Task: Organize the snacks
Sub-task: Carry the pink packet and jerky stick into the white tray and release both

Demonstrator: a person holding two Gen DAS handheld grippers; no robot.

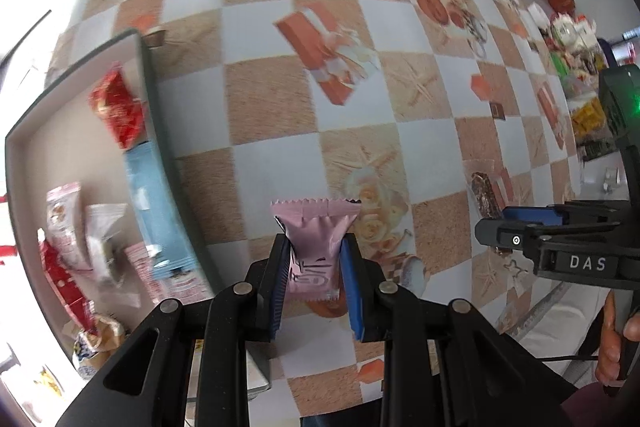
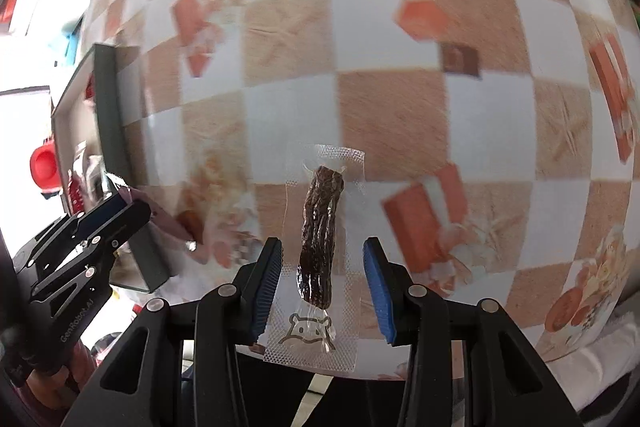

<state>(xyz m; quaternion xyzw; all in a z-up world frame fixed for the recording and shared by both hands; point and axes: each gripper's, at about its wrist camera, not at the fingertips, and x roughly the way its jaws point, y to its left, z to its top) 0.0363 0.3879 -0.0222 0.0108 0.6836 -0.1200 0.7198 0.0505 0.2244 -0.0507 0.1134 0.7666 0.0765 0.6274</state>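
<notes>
Your left gripper (image 1: 316,279) was matte black, its fingers (image 1: 353,287) lined with ribbed blue pads and pinned with round silver rivets. Your right gripper (image 2: 320,287) matched it, with white "DAS" lettering and a green light on its body.

Your right gripper (image 2: 322,291) hangs over the checkered tablecloth (image 2: 380,107), jaws apart around a clear-wrapped dark meat stick (image 2: 320,235), pads not touching it. Your left gripper (image 2: 120,213) sits by the grey box (image 2: 112,123).
</notes>
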